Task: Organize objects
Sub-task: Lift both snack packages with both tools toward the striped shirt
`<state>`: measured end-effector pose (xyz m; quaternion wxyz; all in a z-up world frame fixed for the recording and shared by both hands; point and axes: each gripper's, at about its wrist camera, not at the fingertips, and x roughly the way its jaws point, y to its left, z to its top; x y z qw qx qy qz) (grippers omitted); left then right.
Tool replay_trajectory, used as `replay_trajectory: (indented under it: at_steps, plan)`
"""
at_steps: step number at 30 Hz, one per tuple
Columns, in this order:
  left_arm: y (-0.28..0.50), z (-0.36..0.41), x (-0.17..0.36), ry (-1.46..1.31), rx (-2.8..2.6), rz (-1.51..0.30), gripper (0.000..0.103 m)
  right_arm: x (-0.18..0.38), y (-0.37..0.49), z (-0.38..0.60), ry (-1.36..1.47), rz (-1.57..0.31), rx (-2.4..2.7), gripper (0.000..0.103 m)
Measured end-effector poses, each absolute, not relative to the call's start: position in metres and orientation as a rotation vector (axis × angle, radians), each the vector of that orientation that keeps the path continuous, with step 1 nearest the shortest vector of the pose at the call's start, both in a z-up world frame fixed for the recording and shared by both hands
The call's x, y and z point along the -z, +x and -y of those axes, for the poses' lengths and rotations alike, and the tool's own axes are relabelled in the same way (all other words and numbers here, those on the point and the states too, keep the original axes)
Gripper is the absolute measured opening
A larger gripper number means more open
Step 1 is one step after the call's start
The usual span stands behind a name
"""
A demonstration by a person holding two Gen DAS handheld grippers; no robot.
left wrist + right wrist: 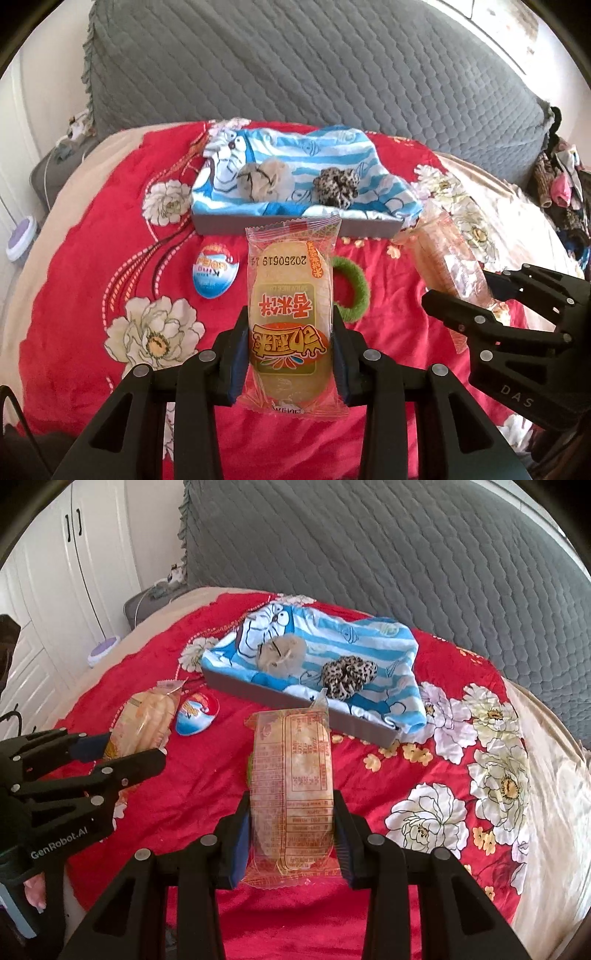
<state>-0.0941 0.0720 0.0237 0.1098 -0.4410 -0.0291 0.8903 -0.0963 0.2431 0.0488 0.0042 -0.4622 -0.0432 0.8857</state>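
My left gripper (290, 332) is shut on a yellow rice-cracker packet (291, 295), printed side up, held above the red floral bedspread (92, 258). The right gripper (291, 812) is shut on a second cracker packet (291, 760), its nutrition panel facing me. Each wrist view also shows the other gripper off to one side with its packet: right gripper (461, 291), left gripper (129, 747). Ahead lies a grey box (295, 227) lined with a blue striped cloth, holding a beige scrunchie (264, 177) and a leopard scrunchie (338, 186). A green hair ring (356, 291) and a blue-and-white egg (216, 275) lie on the bedspread.
A grey quilted headboard (314, 66) rises behind the box. White wardrobe doors (55, 572) stand at the left, with a purple-and-white round object (105, 648) low beside the bed. A heap of clothes (561, 192) sits at the far right.
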Motion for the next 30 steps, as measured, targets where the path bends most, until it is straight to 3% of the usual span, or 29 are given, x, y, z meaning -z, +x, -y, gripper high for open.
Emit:
replay_trajectory:
  at_steps: [30]
  plan:
    - [-0.096, -0.076, -0.073, -1.122, -2.720, 0.041, 0.039, -0.100, -0.096, -0.244, -1.192, 0.059, -2.879, 0.039]
